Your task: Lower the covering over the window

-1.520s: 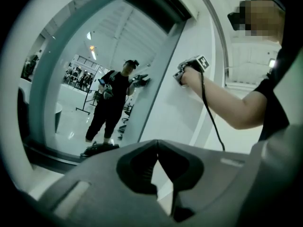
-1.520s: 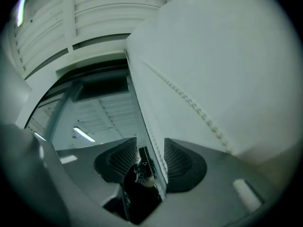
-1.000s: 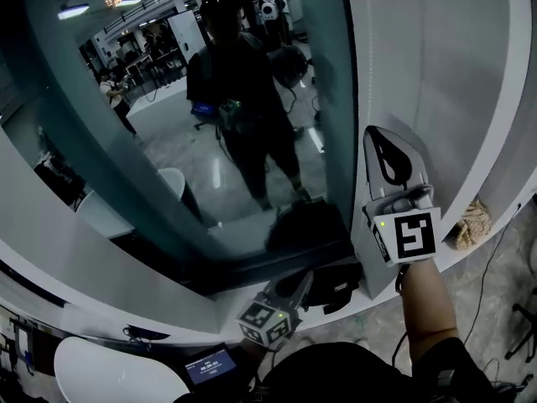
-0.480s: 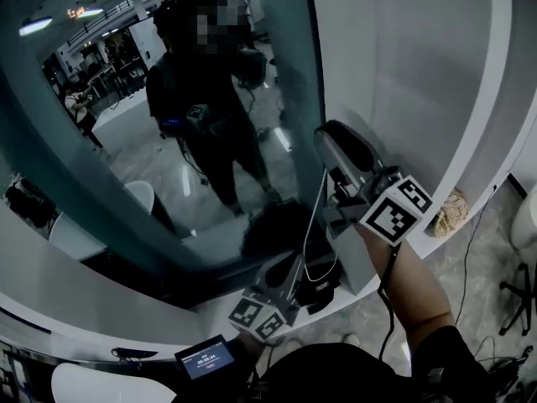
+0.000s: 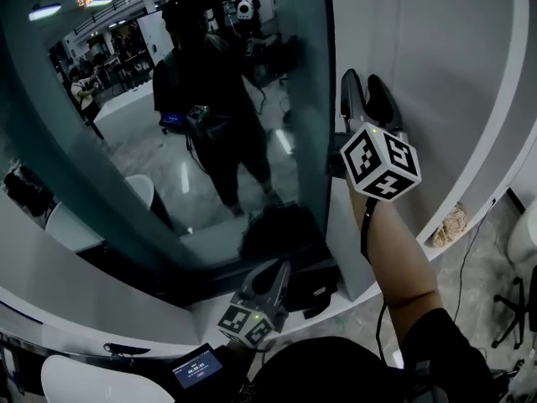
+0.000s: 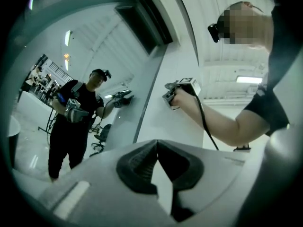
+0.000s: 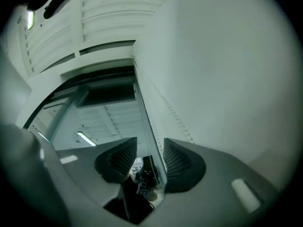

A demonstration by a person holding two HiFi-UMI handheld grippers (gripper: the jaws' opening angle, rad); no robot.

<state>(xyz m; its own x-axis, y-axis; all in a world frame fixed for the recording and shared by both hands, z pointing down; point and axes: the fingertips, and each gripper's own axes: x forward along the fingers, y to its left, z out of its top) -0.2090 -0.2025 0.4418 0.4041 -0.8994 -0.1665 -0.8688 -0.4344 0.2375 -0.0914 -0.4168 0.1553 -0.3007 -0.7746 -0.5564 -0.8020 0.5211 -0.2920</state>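
right gripper [image 7: 150, 142] opening, frame edge [image 7: 142, 109] between; cord [image 7: 171, 113] upright

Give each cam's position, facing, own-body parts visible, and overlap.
Head view: on head, steeply down at window glass; shows right hand-held gripper, forearm, left hand-held gripper.
Left gripper view: on it, up past shut jaws; shows right forearm.
Right gripper view: on it, up along window frame; jaws opening, gripping nothing.
Shared: head and left gripper views both show the right hand-held gripper.
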